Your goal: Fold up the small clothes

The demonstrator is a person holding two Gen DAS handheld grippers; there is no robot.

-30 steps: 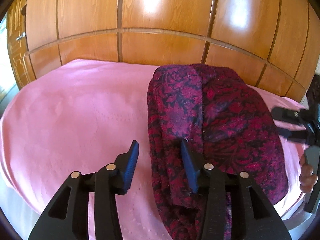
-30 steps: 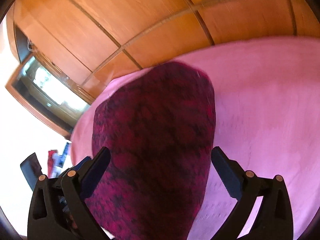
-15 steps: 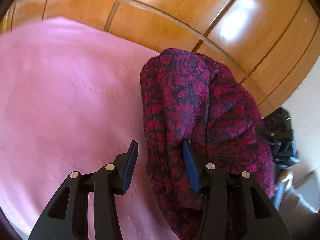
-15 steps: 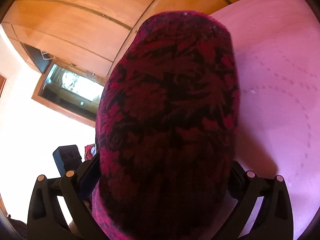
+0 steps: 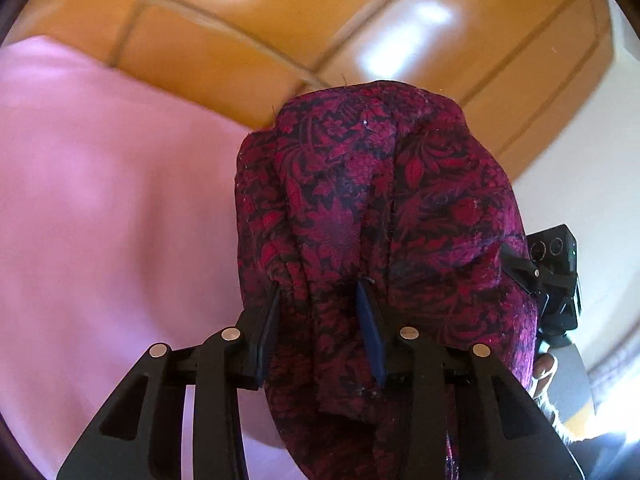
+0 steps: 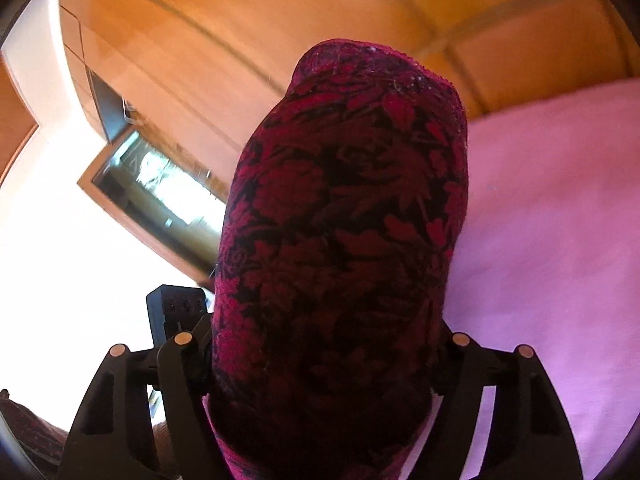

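The dark red floral-patterned folded garment (image 5: 372,216) stood up in a tall bundle over the pink bedsheet (image 5: 100,208), its rounded top edge against the glossy orange-brown wooden panelled wall (image 5: 280,20). The left gripper (image 5: 320,300) had just been closing; its blue pads pinched a bunched fold along the garment's near left edge, cloth filling the gap between them. The right gripper (image 6: 324,344) had also just been closing, jaws fairly wide, and the garment (image 6: 344,220) packed the whole space between them; the pads were hidden behind cloth, apparently clamped on it. The sheet (image 6: 560,220) lay open and bare to the right in the right wrist view, and to the left in the left wrist view. A framed window (image 6: 160,196) showed left of the bundle. A person's fingers (image 5: 544,368) were visible at the right gripper's handle, beside the garment's right edge.
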